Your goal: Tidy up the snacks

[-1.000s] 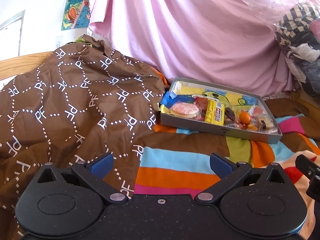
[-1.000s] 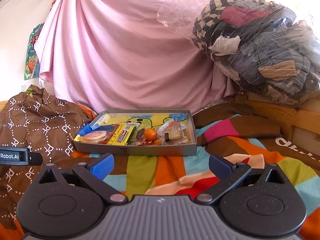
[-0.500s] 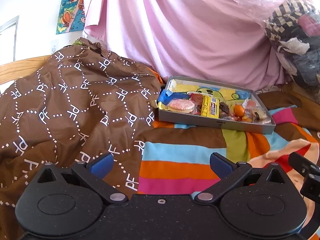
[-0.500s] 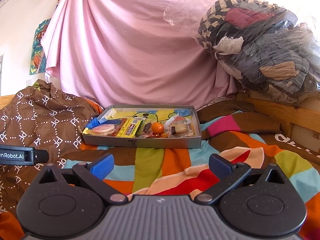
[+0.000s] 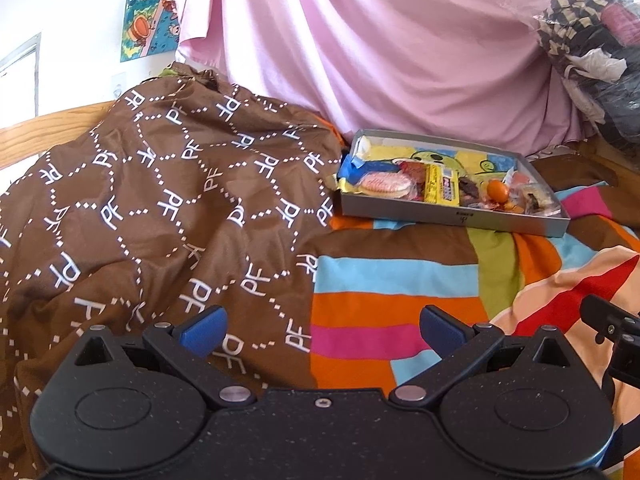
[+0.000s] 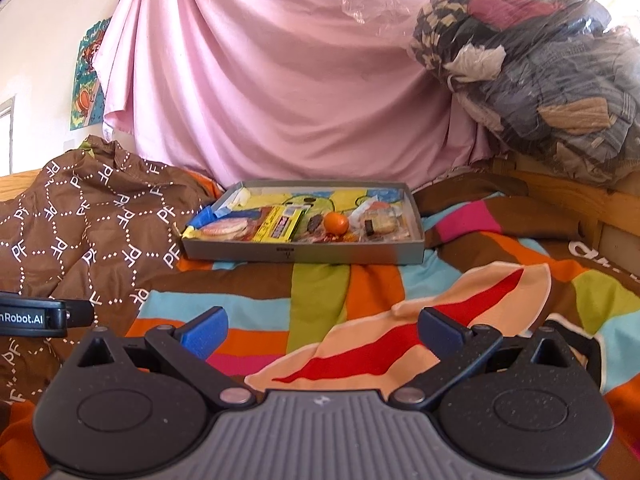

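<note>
Snacks (image 6: 304, 224) lie together in a shallow grey box (image 6: 304, 254) that sits on the bed, toward its far edge where the pink sheet (image 6: 280, 80) hangs. The box rests flat on the striped blanket (image 6: 320, 292), just beside the brown patterned cover (image 5: 160, 200) heaped along the bed's left side; a flat spot like that probably keeps the loose pieces from sliding out.

Inside, the pieces crowd the near wall of the box while the far part shows its bare yellow printed floor. From left to right there is a round pink-and-white biscuit (image 5: 386, 184) in clear wrap on a blue packet, a yellow packet (image 5: 440, 188) lying lengthwise, a small dark piece, an orange ball (image 6: 335, 223), and several clear-wrapped sweets (image 6: 380, 222) at the right end. They overlap, and I cannot tell whether they follow any order.

Both tools hang low over the blanket near the bed's front edge, well apart from the box. The left gripper (image 5: 320, 326) has its jaws spread wide with nothing between them, and the right gripper (image 6: 322, 326) is the same. With all snacks in the box and both tools bare, this would fit either sorting yet to come or a finished gathering.
</note>
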Demonstrator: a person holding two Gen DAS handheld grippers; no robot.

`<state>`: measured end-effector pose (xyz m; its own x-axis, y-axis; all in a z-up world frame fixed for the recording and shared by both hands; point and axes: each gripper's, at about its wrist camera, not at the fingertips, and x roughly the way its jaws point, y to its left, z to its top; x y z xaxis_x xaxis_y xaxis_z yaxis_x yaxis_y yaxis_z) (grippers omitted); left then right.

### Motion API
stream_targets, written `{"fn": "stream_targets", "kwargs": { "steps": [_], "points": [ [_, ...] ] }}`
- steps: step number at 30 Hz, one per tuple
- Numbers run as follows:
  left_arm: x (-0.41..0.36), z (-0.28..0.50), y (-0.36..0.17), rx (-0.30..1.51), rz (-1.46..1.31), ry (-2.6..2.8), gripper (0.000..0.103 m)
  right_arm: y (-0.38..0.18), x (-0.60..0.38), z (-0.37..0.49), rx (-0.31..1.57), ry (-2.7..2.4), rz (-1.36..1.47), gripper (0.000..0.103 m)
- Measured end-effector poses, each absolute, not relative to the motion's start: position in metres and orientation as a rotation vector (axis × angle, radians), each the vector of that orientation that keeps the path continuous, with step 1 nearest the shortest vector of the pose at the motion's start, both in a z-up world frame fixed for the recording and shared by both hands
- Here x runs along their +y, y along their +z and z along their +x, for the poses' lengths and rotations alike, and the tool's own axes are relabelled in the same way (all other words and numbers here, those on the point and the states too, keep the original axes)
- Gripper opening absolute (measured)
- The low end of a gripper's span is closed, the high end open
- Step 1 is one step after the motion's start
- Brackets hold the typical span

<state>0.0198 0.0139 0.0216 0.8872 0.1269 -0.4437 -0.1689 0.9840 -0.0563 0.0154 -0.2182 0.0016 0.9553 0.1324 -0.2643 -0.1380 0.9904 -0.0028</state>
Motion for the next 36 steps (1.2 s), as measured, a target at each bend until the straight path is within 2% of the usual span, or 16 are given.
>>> {"fn": "stream_targets", "kwargs": {
  "steps": [36],
  "points": [
    [0.0142,0.0157,0.0182,0.463,-0.080,0.157,0.102,-0.0048,-0.2146,0.0189,0.322,0.163,-0.036,0.103]
  ]
}}
